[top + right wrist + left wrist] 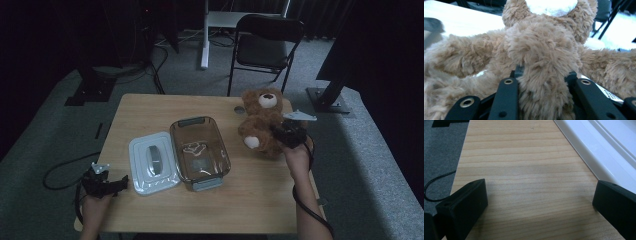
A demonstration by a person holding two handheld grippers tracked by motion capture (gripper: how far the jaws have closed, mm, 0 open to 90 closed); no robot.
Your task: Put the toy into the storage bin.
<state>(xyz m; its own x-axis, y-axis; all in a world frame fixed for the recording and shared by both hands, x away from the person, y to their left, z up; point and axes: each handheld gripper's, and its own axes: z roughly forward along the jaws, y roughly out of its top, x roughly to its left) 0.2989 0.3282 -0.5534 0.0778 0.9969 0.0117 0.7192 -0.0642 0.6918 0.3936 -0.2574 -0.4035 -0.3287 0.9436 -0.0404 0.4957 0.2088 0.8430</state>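
The table (150, 107) carries everything, and the work is laid out across its middle so that each hand has its own side. The clear box (200, 151) has been set near the centre with its mouth up and its lid off, which leaves it ready to be filled; a few small pale items are seen through its floor but cannot be made out. The lid (153, 162) lies flat just beside the box on the left, handle up, where it can be picked up by the left hand without the box being crossed.

The bear (262, 122) is on the right part of the table, just beside the box, and is judged to be what goes into it. It is gripped by the right gripper (289, 132): in the right gripper view the jaws are closed on a bunched part of the fur (544, 82), pressed in from both sides, so that the soft body can be lifted without slipping. Whether the bear is resting on the wood or is already raised cannot be told.

The left gripper (107, 184) is held low at the near left edge, close to the lid's corner but apart from it. In the left gripper view its jaws stand wide apart over bare wood with nothing between them, the lid's white rim (584, 152) running past on one side. It appears to be kept waiting there, out of the bear's path.
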